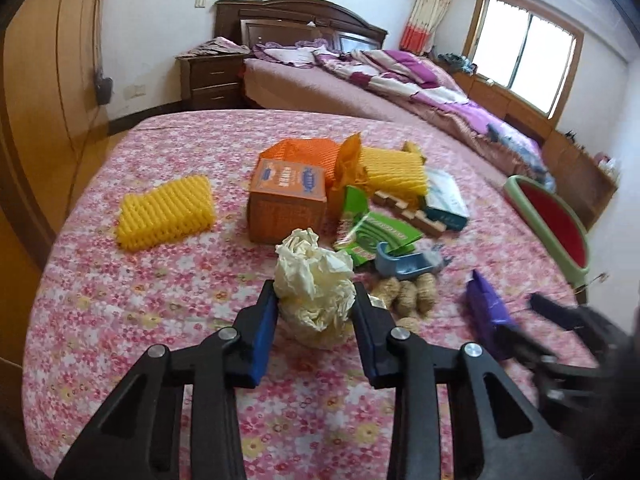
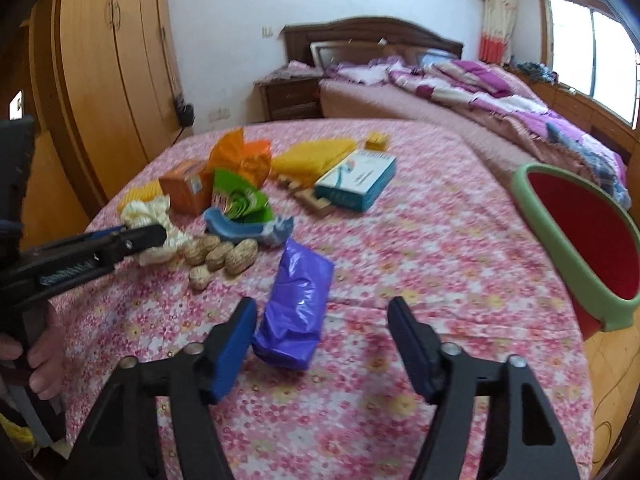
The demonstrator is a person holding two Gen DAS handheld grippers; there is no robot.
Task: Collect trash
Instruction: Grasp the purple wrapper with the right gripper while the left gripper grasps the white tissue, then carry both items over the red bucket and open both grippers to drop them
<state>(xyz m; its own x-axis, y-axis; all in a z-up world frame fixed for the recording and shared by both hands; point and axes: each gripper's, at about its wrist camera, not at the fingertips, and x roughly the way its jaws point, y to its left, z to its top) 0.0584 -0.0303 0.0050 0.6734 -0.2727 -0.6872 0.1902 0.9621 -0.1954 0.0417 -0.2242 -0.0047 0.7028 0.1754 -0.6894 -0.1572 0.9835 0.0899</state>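
- The bed point(image 1: 140, 300), under a pink floral cover, carries all the clutter; a second bed with a purple quilt point(image 2: 472, 80) stands beyond its far edge
- A watermelon-shaped bin point(image 2: 576, 248), green-rimmed and red inside, stands off the bed's right edge
- An orange cardboard box point(image 1: 286, 200) sits near the middle of the bed, with orange and yellow foam netting piled behind it toward the far edge
- A separate yellow foam net point(image 1: 166, 212) lies alone toward the left edge
- A teal and white box point(image 2: 356, 180) rests right of the pile, beside green packaging point(image 2: 240, 200) and a blue plastic piece point(image 2: 240, 230)
- The left tongs point(image 1: 316, 300) are closed partway, both blue pads pressing a crumpled cream paper ball point(image 1: 312, 276) near the bed's near edge
- The right tongs point(image 2: 322, 316) stand half open over a purple plastic bag point(image 2: 296, 304); the left pad is at the bag's side, the right pad well apart from it
- A cluster of walnuts point(image 2: 220, 256) lies between the paper ball and the bag
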